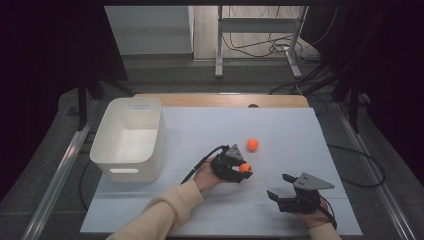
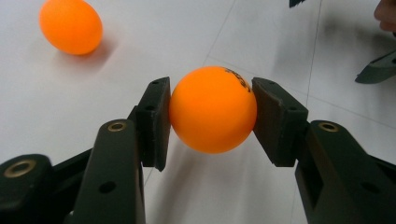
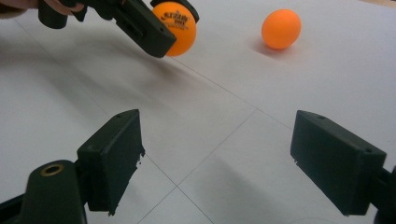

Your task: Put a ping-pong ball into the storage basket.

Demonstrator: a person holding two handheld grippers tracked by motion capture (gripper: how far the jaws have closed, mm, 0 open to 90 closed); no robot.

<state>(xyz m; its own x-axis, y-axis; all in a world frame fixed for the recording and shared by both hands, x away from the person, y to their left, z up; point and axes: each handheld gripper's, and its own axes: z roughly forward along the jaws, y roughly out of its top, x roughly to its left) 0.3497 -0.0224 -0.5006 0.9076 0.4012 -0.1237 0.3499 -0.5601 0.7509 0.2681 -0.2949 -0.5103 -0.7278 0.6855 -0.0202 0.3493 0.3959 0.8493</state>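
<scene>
Between your left tongs (image 2: 212,109), an orange ball (image 2: 213,109) is pinched, one pad on each side at its widest part. It is round, so no long axis to note; the black printed mark on it faces up and to the right in the left gripper view. In the high view this ball (image 1: 244,168) sits near the middle of the white tabletop (image 1: 295,135), at the tip of your left tongs (image 1: 243,170), which point to the right. Whether the ball touches the surface or is just off it, you cannot tell.

Second orange ball (image 1: 253,144) lies loose on the tabletop just beyond the held one, apart from it.

Your right tongs (image 1: 280,186) sit nearer to you and right of the held ball, jaws spread, nothing between them. They point left.

White bin (image 1: 131,137) with handle slots stands at the left of the tabletop, well apart from both balls.

View differences: the right gripper view shows the printed logo on the held ball (image 3: 177,28) plainly and your left tongs (image 3: 175,25) side-on; the print is too small to read in the high view. The bin appears in the high view.
</scene>
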